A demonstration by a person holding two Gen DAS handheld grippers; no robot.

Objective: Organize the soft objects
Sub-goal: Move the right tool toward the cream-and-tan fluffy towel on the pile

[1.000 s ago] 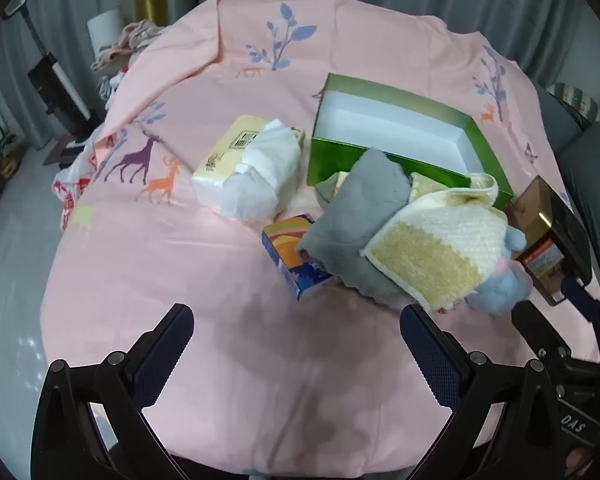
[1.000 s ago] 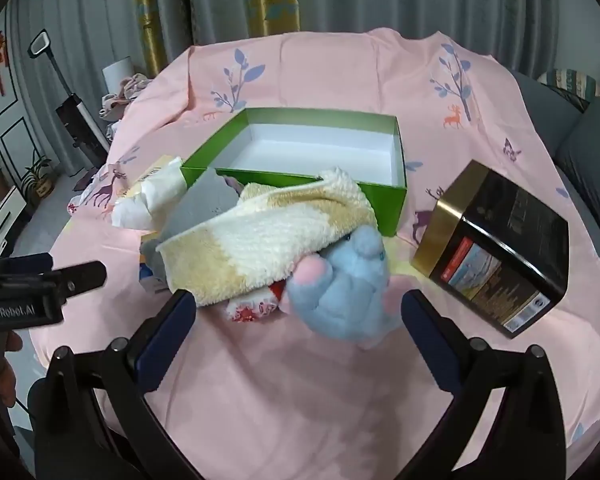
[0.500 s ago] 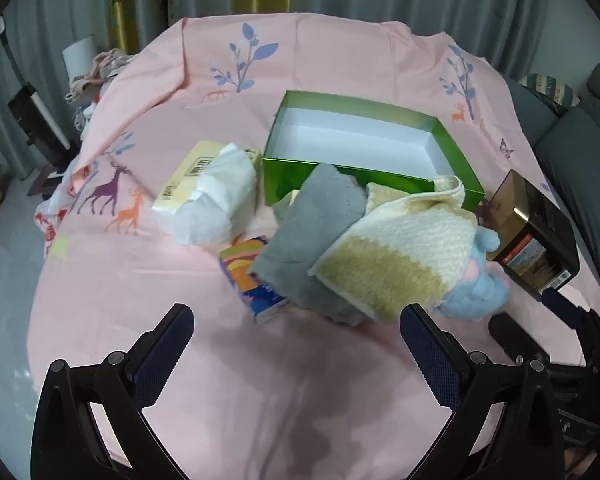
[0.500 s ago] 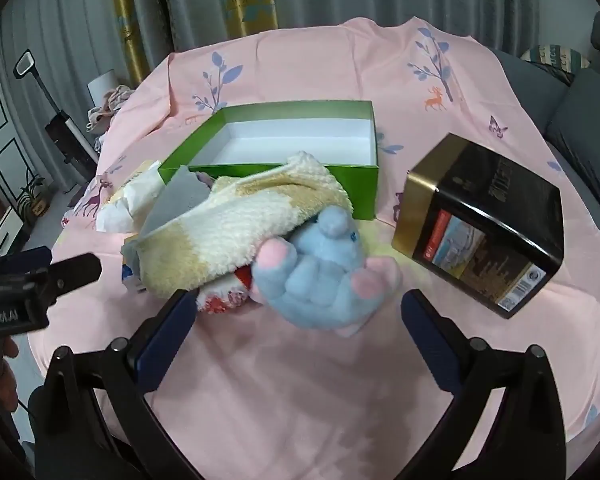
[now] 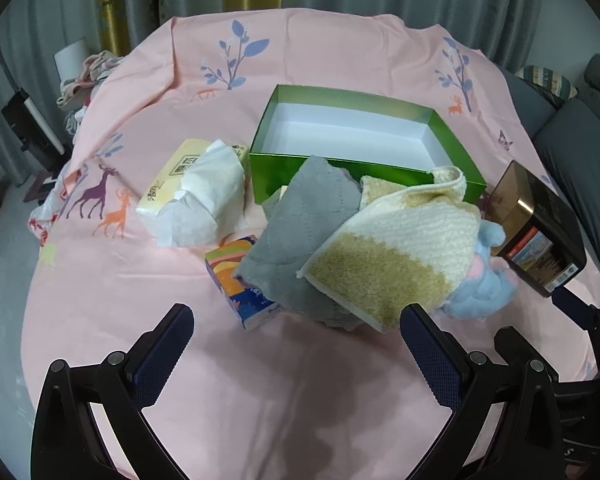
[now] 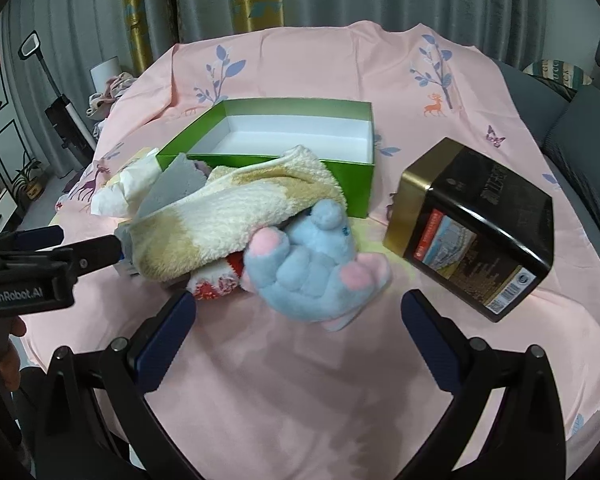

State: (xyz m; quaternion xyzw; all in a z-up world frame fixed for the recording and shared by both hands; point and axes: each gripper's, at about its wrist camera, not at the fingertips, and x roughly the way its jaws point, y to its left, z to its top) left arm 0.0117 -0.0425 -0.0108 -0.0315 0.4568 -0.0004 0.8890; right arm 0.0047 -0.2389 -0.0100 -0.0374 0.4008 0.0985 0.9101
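A pile of soft things lies in front of an empty green box (image 5: 364,168) (image 6: 352,188) with a white inside. On top is a cream and tan towel (image 5: 396,248) (image 6: 228,208), over a grey cloth (image 5: 308,216) (image 6: 172,188). A blue plush toy (image 6: 312,276) (image 5: 480,292) with pink paws sticks out at the pile's right. A red and white patterned cloth (image 6: 212,284) peeks from under the towel. My left gripper (image 5: 296,344) is open, just short of the pile. My right gripper (image 6: 298,332) is open, with the plush toy just ahead between its fingers.
A tissue pack (image 5: 196,188) with loose tissue lies left of the box. A small orange and blue carton (image 5: 240,280) sits half under the grey cloth. A black and gold tin (image 6: 476,220) (image 5: 536,232) stands to the right. Everything rests on a pink printed cloth (image 5: 180,360); a grey sofa (image 5: 580,128) is at far right.
Both grippers have drawn nearer to the pile, which now sits more centrally in both views. The plush toy looms larger ahead of the right gripper. Both jaws stay open.
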